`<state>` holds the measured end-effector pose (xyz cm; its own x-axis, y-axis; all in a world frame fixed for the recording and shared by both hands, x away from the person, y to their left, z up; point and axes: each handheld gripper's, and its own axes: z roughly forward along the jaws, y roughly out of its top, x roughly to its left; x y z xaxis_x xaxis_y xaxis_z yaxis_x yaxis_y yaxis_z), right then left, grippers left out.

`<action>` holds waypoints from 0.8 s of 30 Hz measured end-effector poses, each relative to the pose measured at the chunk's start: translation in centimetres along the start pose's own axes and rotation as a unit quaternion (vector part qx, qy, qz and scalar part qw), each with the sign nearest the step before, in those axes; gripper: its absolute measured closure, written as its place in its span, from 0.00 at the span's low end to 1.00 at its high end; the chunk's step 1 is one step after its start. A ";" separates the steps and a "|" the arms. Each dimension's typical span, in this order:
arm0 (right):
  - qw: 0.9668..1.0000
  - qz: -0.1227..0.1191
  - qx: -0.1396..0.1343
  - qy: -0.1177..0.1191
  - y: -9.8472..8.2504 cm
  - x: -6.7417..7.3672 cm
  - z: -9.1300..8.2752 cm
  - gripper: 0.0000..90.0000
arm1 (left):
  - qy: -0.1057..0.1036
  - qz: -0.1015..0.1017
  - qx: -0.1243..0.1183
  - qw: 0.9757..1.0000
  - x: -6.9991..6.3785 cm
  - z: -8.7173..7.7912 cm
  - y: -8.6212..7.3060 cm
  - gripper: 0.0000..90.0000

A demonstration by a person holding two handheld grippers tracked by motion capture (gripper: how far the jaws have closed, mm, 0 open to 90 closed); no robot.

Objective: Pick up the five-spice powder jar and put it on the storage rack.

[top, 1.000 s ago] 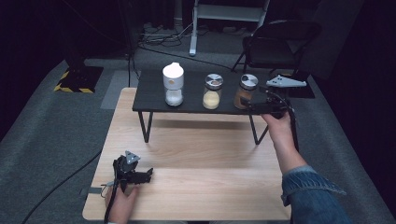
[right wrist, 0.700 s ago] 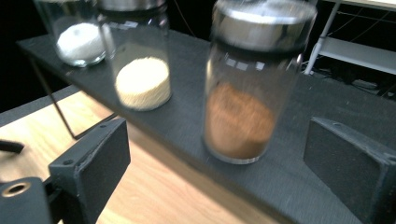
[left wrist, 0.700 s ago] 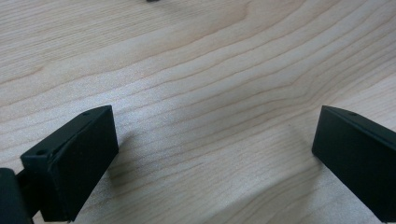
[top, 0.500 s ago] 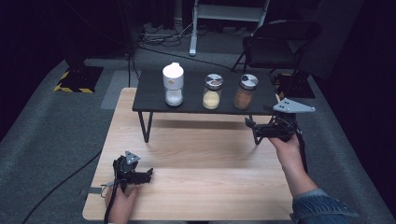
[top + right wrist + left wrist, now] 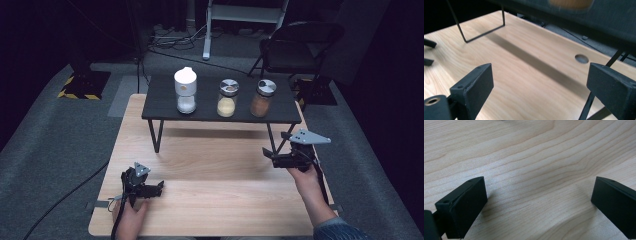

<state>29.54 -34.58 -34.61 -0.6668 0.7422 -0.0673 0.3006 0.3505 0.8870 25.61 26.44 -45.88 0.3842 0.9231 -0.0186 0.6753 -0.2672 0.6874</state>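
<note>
Three jars on black shelf [image 5: 165, 111]; brown jar [image 5: 263, 97] at 1 o'clock set down. Right hand-held gripper [image 5: 268, 156] jaws apart, empty; left hand-held gripper [image 5: 159, 188] apart, idle on bench [image 5: 220, 175].

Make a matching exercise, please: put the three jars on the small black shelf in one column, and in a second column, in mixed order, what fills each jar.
Column one:
1. white-capped jar
2. middle jar
3. right jar

Column two:
A. orange-brown powder
B. white grains
C. pale yellow powder

All three stand upright in a row on the black shelf.

Pairs: 1-B, 2-C, 3-A
</note>
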 end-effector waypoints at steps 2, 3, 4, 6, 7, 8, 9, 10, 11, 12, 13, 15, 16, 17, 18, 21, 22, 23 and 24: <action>1.000 0.004 0.003 0.001 -1.0 0.1 0.2 0.08 | -0.001 0.001 0.000 1.000 0.0 0.0 0.0 0.00; 1.000 0.008 0.005 0.001 -1.4 0.2 0.4 0.08 | -0.001 0.001 0.000 1.000 0.0 0.0 0.0 0.00; 1.000 0.011 0.007 0.002 -1.9 0.2 0.5 0.08 | -0.001 0.001 0.000 1.000 0.0 0.0 0.0 0.00; 1.000 0.019 0.011 0.005 -3.0 0.3 0.8 0.08 | -0.001 0.002 0.000 1.000 0.0 0.0 0.0 0.00; 1.000 0.022 0.014 0.007 -3.5 0.3 1.0 0.08 | -0.001 0.001 0.000 1.000 0.0 0.0 0.0 0.00; 1.000 0.024 0.017 0.008 -4.0 0.3 1.1 0.08 | -0.001 0.001 0.000 1.000 0.0 0.0 0.0 0.00; 0.999 0.025 0.022 0.009 -4.5 0.4 1.3 0.08 | -0.001 0.001 0.000 1.000 0.0 0.0 0.0 0.00; 0.999 0.027 0.028 0.010 -4.9 0.4 1.5 0.07 | -0.001 0.001 0.000 1.000 0.0 0.0 0.0 0.00; 0.999 0.029 0.033 0.012 -5.4 0.4 1.7 0.07 | -0.001 0.001 0.000 1.000 0.0 0.0 0.0 0.00; 0.999 0.031 0.039 0.013 -5.8 0.4 1.9 0.07 | -0.001 0.001 0.000 1.000 0.0 0.0 0.0 0.00; 0.998 0.031 0.045 0.013 -6.2 0.5 2.1 0.07 | -0.001 0.002 0.000 1.000 0.0 0.0 0.0 0.00; 0.998 0.032 0.055 0.013 -7.0 0.5 2.5 0.07 | -0.002 0.001 0.000 1.000 0.0 0.0 0.0 0.00; 0.998 0.034 0.059 0.015 -7.3 0.5 2.7 0.07 | -0.002 0.001 0.000 1.000 0.0 0.0 0.0 0.00; 0.997 0.034 0.064 0.016 -7.7 0.5 2.9 0.07 | -0.001 0.001 0.000 1.000 0.0 0.0 0.0 0.00; 0.997 0.034 0.067 0.016 -8.0 0.6 3.1 0.07 | -0.002 0.001 0.000 1.000 0.0 0.0 0.0 0.00; 0.996 0.035 0.080 0.017 -8.6 0.6 3.6 0.07 | -0.001 0.001 0.000 1.000 0.0 0.0 0.0 0.00; 0.996 0.035 0.083 0.016 -8.8 0.6 3.7 0.07 | -0.001 0.001 0.000 1.000 0.0 0.0 0.0 0.00; 0.995 0.035 0.088 0.015 -8.9 0.6 3.8 0.07 | -0.001 0.001 0.000 1.000 0.0 0.0 0.0 0.00; 0.995 0.035 0.091 0.014 -9.0 0.7 3.9 0.06 | -0.002 0.001 0.000 1.000 0.0 0.0 0.0 0.00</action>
<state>29.04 -35.01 -44.44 -0.6576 0.7534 0.0064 0.4642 0.3985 0.7911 25.63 26.46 -45.88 0.3878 0.9216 -0.0192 0.6746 -0.2695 0.6873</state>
